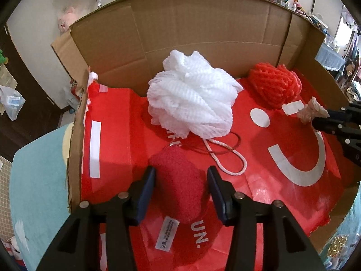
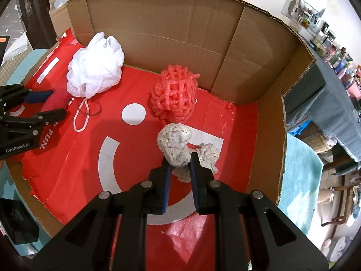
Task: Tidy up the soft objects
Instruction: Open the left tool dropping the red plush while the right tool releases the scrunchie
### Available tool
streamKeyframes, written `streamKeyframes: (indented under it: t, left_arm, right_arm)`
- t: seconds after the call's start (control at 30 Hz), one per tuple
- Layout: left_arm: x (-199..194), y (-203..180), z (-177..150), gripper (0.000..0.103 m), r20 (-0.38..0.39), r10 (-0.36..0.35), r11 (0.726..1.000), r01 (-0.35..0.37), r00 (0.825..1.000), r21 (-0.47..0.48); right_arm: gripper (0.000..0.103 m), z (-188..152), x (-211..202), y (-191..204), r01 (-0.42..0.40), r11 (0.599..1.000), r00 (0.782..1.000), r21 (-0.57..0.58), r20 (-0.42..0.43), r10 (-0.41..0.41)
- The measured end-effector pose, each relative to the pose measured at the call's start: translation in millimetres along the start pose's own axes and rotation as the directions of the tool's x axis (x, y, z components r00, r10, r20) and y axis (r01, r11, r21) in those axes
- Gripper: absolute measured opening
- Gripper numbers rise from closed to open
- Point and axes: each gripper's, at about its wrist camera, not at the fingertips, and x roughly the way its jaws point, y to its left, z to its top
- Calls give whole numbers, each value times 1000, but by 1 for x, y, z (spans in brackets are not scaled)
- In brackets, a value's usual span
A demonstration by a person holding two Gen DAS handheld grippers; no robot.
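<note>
Four soft things sit in our cardboard box [image 1: 203, 29], on its red liner [image 1: 282, 180]. Our left tool [image 1: 181, 176] stands partly open around a dark red pouch [image 1: 178, 185], pads not pressing it. Our right tool [image 2: 180, 158] is clamped on a grey crocheted piece [image 2: 173, 140] near the right wall. A white mesh puff [image 1: 191, 97] and a red foam net [image 2: 173, 94] lie by the back wall.

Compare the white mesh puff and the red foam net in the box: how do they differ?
The white mesh puff is white, fine and ruffled, while the red foam net is red with a coarse open grid. The puff looks larger and has a white cord loop; the net shows no cord. Both rest untouched on the red bag inside the cardboard box.
</note>
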Motion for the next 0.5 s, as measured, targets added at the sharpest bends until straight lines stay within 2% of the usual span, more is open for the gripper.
streamKeyframes:
  t: [0.13,0.2,0.27,0.5]
  left_arm:
    - [-5,-7,-4,65,13,-22,1000,22,1000,-16]
    - [-10,-4,-3,68,25,-40,999,40,999,-19]
    - [-16,-6,-5,71,34,-51,999,52,998,-15]
    - [-56,-12,-17,91,131,-74,997,76,989,-12]
  right_arm:
    - [21,-2,1,2,-2,1000,1000,-15,1,2]
    - [32,-3,-1,3,-1,1000,1000,-19,4,1]
    - [76,-5,-4,4,-1,1000,1000,-19,21,2]
    - [78,-6,-36,5,-13,1000,995,-4,97,13]
